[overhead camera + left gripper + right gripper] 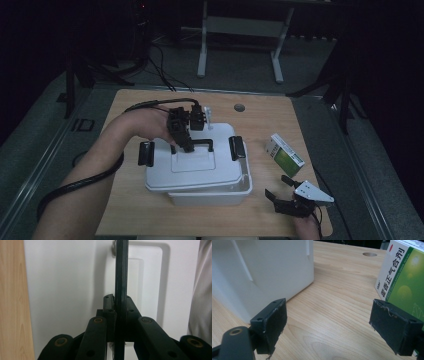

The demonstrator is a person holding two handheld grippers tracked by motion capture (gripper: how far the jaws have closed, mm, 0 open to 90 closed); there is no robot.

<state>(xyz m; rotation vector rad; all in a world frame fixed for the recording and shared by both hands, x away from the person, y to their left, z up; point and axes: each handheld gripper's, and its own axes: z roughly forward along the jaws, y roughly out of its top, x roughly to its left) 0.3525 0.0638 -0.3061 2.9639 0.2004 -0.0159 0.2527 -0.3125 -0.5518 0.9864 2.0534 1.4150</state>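
Here the left gripper clamps the black handle, lengthwise across the lid.

1. Looks like a lab / test room, not a home: dark, w/ light falling mainly on one small wooden table.
2. Table has a round cable hole, office-desk type.
3. Grey carpet floor all round; loose black cables lie on it behind the table.
4. A 2nd desk's light metal legs stand farther back.
5. Dark stand legs at both sides of the table, like tripods for gear.
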